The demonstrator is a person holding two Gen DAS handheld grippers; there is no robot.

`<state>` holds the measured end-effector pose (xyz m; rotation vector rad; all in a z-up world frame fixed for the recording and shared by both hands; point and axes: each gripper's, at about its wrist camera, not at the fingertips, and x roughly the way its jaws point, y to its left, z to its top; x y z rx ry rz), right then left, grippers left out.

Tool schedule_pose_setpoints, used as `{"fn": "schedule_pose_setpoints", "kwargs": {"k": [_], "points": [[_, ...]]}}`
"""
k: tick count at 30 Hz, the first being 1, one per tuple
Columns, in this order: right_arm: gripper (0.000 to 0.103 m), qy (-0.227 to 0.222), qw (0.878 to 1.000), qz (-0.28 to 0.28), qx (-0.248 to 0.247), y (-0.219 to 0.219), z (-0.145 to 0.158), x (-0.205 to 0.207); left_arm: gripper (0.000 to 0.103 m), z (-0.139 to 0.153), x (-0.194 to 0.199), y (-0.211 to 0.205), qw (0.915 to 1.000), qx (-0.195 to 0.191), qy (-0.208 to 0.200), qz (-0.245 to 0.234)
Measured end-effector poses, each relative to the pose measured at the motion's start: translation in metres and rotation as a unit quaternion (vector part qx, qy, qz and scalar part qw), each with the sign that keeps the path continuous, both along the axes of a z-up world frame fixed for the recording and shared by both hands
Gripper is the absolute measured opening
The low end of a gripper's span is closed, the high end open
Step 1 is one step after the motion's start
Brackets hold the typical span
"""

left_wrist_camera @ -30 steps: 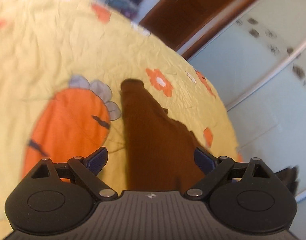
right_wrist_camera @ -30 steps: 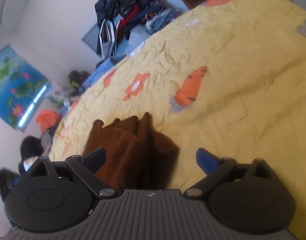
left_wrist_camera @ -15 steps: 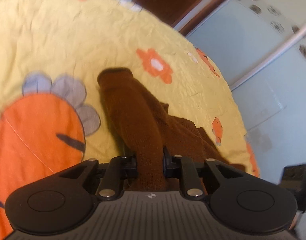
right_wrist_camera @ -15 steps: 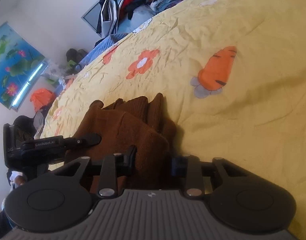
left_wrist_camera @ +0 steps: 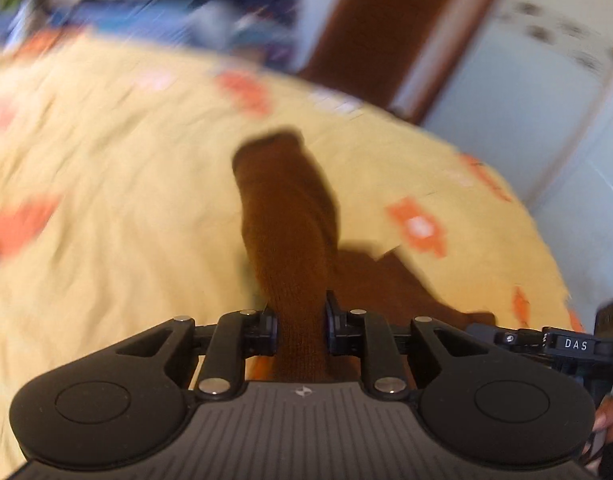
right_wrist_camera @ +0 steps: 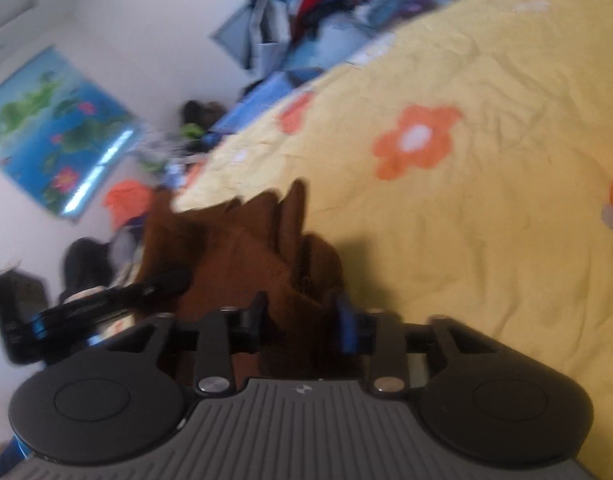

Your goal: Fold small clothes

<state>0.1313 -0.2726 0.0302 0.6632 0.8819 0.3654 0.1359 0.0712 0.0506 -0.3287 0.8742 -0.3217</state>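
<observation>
Both tools grip the garment on the bed

The left tool [left_wrist_camera: 300, 330], jaws easing open, pinches the brown knitted garment [left_wrist_camera: 290, 216] above the yellow flowered bedspread [left_wrist_camera: 106, 168]; the right tool [right_wrist_camera: 300, 320], jaws opening, apparently presses its bunched end. Keep both ends level, fabric taut.

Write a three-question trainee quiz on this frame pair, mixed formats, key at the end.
1. True or false: the left gripper has a strip of the brown knitted garment between its fingers.
2. Multiple choice: the brown knitted garment rests on (A) a bare wooden floor, (B) a yellow bedsheet printed with orange flowers, (C) a white tiled counter.
3. Fill in: in the right wrist view, the fabric bunched between the right gripper's fingers is coloured ____.

Key: 1 true. 2 B. 3 brown.
</observation>
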Motion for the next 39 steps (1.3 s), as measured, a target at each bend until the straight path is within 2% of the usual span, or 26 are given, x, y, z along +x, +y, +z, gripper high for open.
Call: {"fn": "schedule_pose_setpoints", "kwargs": {"k": [1,2,3,4,5,6,11,12,13,14,15,18,20,23,26,27,28,29,30,32,35,37,39], "points": [[0.066,0.008,1.0,0.0,0.012,-0.002,-0.002,-0.004,0.024,-0.002,-0.01,0.009,0.9998,-0.021,0.001,-0.001],[0.067,0.0,1.0,0.011,0.028,-0.004,-0.001,-0.014,0.036,-0.004,-0.025,0.017,0.9992,-0.039,-0.005,-0.004],[0.075,-0.01,0.999,0.022,0.031,-0.007,0.002,-0.027,0.056,-0.007,-0.041,0.026,0.9983,-0.058,-0.01,-0.006],[0.079,-0.014,0.999,0.032,0.023,-0.008,0.005,-0.04,0.064,-0.011,-0.057,0.033,0.9965,-0.083,-0.007,-0.009],[0.084,-0.014,0.999,0.043,0.014,-0.01,0.007,-0.054,0.068,-0.018,-0.071,0.036,0.994,-0.108,0.002,-0.019],[0.084,-0.011,0.998,0.055,0.007,-0.01,0.007,-0.066,0.068,-0.023,-0.083,0.038,0.9919,-0.124,0.014,-0.026],[0.082,0.01,0.996,0.093,0.001,0.002,0.002,-0.107,0.066,-0.037,-0.118,0.02,0.9891,-0.13,0.04,-0.057],[0.08,0.01,0.995,0.099,0.002,0.007,0.003,-0.11,0.063,-0.038,-0.12,0.015,0.9906,-0.119,0.035,-0.058],[0.075,0.01,0.994,0.106,0.002,0.013,0.003,-0.112,0.055,-0.038,-0.12,0.012,0.9922,-0.107,0.033,-0.055],[0.052,0.017,0.993,0.114,-0.001,0.018,0.002,-0.11,0.029,-0.037,-0.121,0.011,0.9939,-0.091,0.037,-0.05],[0.033,0.026,0.992,0.12,-0.007,0.022,0.001,-0.109,0.017,-0.035,-0.124,0.012,0.9953,-0.077,0.04,-0.043],[0.026,0.019,0.992,0.127,-0.001,0.019,0.01,-0.114,0.011,-0.022,-0.135,0.018,0.9971,-0.058,0.025,-0.042],[0.025,0.009,0.991,0.131,0.008,0.014,0.017,-0.124,0.011,-0.014,-0.147,0.02,0.998,-0.032,0.007,-0.054],[0.024,0.015,0.993,0.118,0.001,0.008,0.01,-0.135,0.012,-0.021,-0.158,0.012,0.9977,0.025,-0.012,-0.062],[0.037,0.032,0.995,0.088,0.019,-0.001,0.001,-0.138,0.017,-0.012,-0.18,0.0,0.9927,0.076,-0.066,-0.066],[0.047,0.031,0.996,0.078,0.018,-0.004,0.007,-0.139,0.024,-0.006,-0.191,-0.006,0.9874,0.106,-0.09,-0.075],[0.05,0.018,0.998,0.067,0.011,-0.007,0.015,-0.141,0.031,-0.001,-0.202,-0.012,0.9806,0.136,-0.111,-0.087],[0.055,0.002,0.998,0.059,0.008,-0.01,0.024,-0.143,0.054,0.002,-0.21,-0.016,0.9738,0.161,-0.129,-0.096],[0.061,-0.011,0.998,0.054,0.011,-0.012,0.032,-0.142,0.07,0.004,-0.218,-0.02,0.9664,0.183,-0.15,-0.1],[0.062,-0.026,0.998,0.059,0.016,-0.01,0.044,-0.133,0.071,0.001,-0.228,-0.03,0.9515,0.221,-0.181,-0.115],[0.062,-0.03,0.997,0.076,-0.004,0.008,0.05,-0.109,0.071,-0.011,-0.222,-0.047,0.9381,0.268,-0.175,-0.132],[0.063,-0.008,0.997,0.075,-0.02,0.021,0.042,-0.088,0.071,-0.023,-0.214,-0.059,0.9289,0.298,-0.17,-0.14],[0.064,0.01,0.996,0.082,-0.028,0.034,0.032,-0.073,0.059,-0.032,-0.208,-0.067,0.922,0.322,-0.164,-0.139]]}}
